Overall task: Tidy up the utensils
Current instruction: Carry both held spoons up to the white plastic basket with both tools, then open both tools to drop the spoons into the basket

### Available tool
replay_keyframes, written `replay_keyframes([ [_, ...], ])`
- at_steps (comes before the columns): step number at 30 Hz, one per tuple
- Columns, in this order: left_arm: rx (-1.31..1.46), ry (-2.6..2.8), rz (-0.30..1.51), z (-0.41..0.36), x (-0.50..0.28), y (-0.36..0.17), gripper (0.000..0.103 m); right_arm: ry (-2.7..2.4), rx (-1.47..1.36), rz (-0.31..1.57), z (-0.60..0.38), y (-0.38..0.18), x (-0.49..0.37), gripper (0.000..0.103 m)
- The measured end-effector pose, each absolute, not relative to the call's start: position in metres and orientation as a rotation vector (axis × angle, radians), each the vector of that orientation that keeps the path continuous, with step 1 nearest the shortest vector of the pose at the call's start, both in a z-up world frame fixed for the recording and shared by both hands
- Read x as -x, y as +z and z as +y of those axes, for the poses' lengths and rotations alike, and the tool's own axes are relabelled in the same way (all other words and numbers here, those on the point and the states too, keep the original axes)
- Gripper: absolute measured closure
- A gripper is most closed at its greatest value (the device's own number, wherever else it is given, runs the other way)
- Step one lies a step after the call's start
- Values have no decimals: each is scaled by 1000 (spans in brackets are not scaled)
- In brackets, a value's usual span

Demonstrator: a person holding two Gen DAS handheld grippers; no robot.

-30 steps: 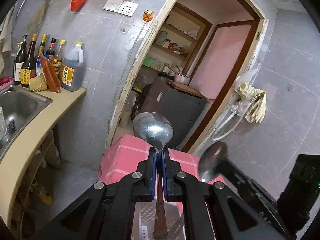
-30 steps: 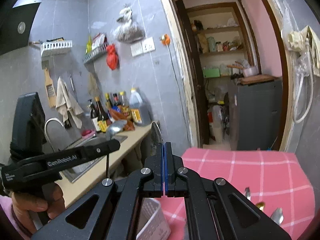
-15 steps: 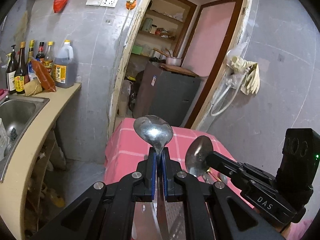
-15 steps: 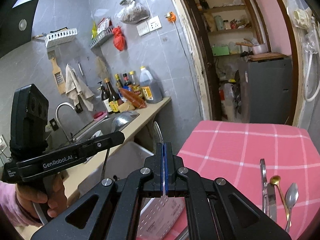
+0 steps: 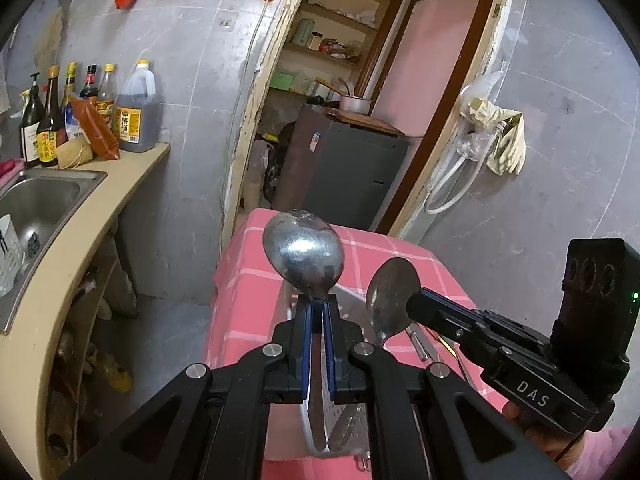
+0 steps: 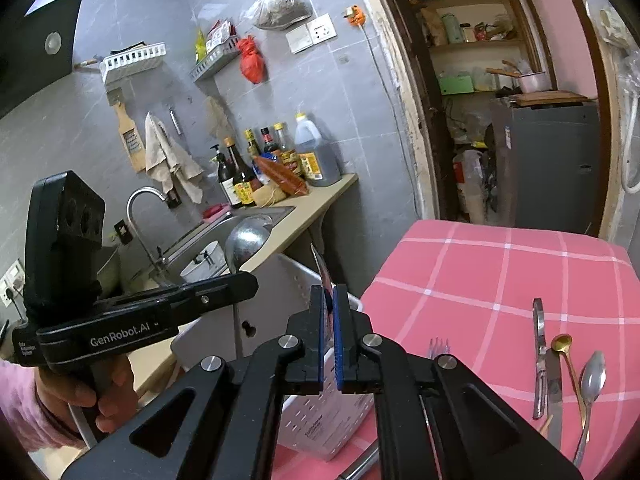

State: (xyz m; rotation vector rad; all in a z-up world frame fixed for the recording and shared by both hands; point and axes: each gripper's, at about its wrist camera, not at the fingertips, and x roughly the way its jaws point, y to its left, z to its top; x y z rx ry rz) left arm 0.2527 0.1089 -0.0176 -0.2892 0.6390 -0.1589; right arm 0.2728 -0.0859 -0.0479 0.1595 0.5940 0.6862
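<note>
2 spoons point(image 5: 304, 256), both grippers point(image 5: 316, 312) clamped.

A large steel spoon point(image 5: 304, 256) is standing bowl-up, its handle hanging down into a white perforated basket point(image 6: 340, 408) on the pink checked cloth. A second spoon point(image 5: 390, 296) is standing bowl-up just right of it. A fork point(image 6: 438, 346), peeler point(image 6: 539, 356), knife point(image 6: 554, 396), gold spoon point(image 6: 562, 344) and small spoon point(image 6: 592, 380) are lying flat on the cloth.
</note>
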Motion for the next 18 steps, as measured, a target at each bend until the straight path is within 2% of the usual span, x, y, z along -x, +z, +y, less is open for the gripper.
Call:
replay_keyframes([
  [3,292,-151,646,109,-247,-16,96,685,-174,601,-92,-48,-270,98],
  [7,288,-138,640,106,-239,-13,89,669,-184,592,-102,-43,-266,95],
  [10,272,-132,613,101,-233,-7,83,633,-197,568,-116,-36,-261,86],
  [12,247,-106,583,93,-228,0,73,592,-195,525,-129,-27,-253,72],
  [13,236,-99,563,88,-225,4,64,573,-191,508,-134,-23,-250,68],
  [14,232,-96,549,85,-223,6,52,551,-185,488,-141,-18,-246,60],
  [17,223,-76,481,69,-216,17,30,480,-168,433,-162,-5,-236,42],
  [18,214,-70,455,61,-214,21,26,454,-161,415,-170,-1,-232,34],
])
